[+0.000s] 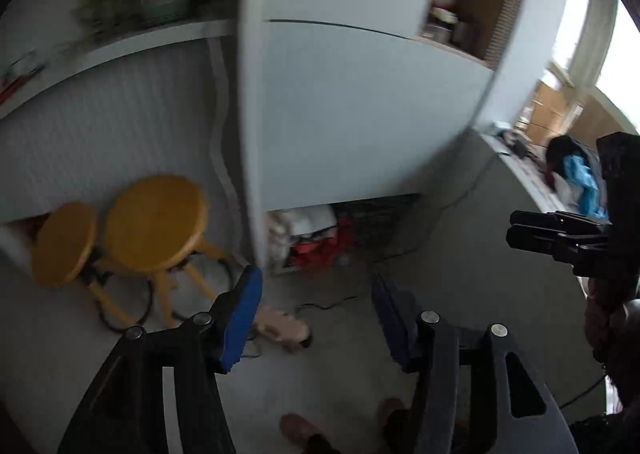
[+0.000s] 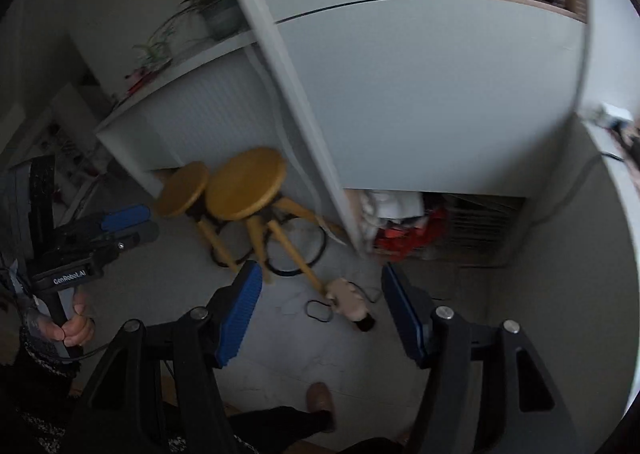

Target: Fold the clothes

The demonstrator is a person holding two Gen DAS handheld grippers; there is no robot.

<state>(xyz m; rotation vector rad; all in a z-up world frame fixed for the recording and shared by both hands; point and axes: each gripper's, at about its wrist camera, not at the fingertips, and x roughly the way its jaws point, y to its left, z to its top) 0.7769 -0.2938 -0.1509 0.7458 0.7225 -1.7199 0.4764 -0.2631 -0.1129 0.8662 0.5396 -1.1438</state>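
Both the left gripper (image 1: 316, 314) and the right gripper (image 2: 320, 314) hang with jaws apart and empty above the floor near two yellow stools (image 2: 240, 189), while a heap of clothes (image 1: 576, 181) lies on the table (image 1: 520, 169) at right.

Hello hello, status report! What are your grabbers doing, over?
Left gripper open, empty. Right gripper open, empty. Clothes pile far off on the counter, untouched. Both point at the floor by two yellow stools.

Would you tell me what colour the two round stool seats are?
Yellow-orange, like light wood; the stools show best in the right wrist view.
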